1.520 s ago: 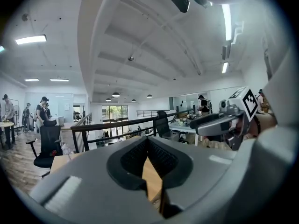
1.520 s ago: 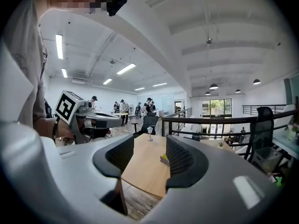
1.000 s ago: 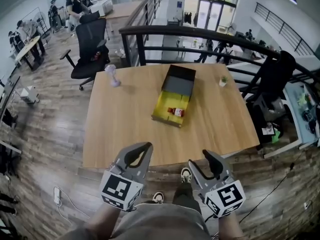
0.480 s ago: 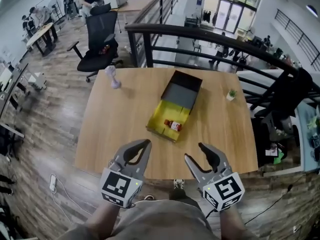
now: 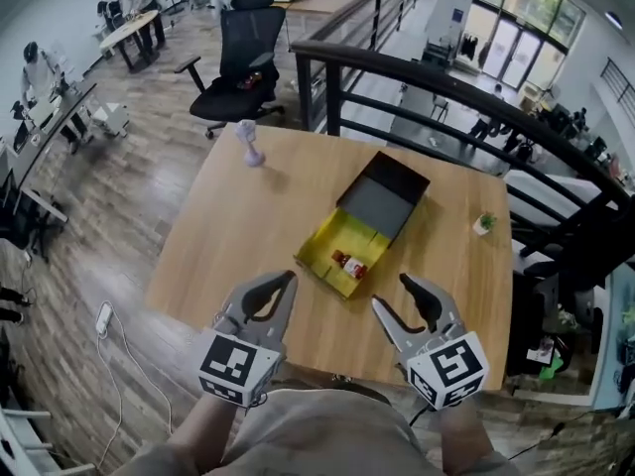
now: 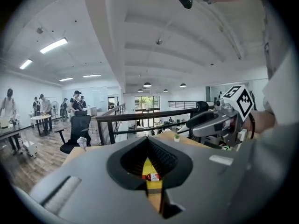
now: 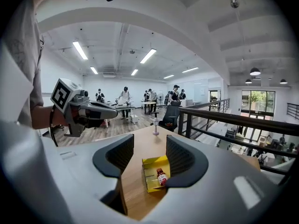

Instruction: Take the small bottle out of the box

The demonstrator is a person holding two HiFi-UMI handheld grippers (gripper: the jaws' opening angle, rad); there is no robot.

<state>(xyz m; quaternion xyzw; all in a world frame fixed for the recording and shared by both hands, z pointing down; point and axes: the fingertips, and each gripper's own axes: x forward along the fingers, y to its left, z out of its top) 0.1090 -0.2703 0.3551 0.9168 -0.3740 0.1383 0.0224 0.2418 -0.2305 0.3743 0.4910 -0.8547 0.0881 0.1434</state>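
I've got my right tongs (image 5: pixel 394 294) spread and aimed at the small bottle (image 5: pixel 349 264) lying in the open box (image 5: pixel 319 249), ready to pinch, while my left tongs (image 5: pixel 289 278) are pressed together, empty.

I'm taking the box (image 5: pixel 339 236) as my marker: it is sitting near the middle of the table (image 5: pixel 228 236). The small bottle (image 5: pixel 349 264) is lying inside the box, at its near end. A small upright object (image 5: pixel 250 145) is standing behind and left of the box, and a potted plant (image 5: pixel 484 223) to its right. The left claw (image 5: pixel 290 279) is hanging before the box on its left and the right claw (image 5: pixel 389 291) on its right. A railing (image 5: pixel 397 62) is running behind the box, past the table.
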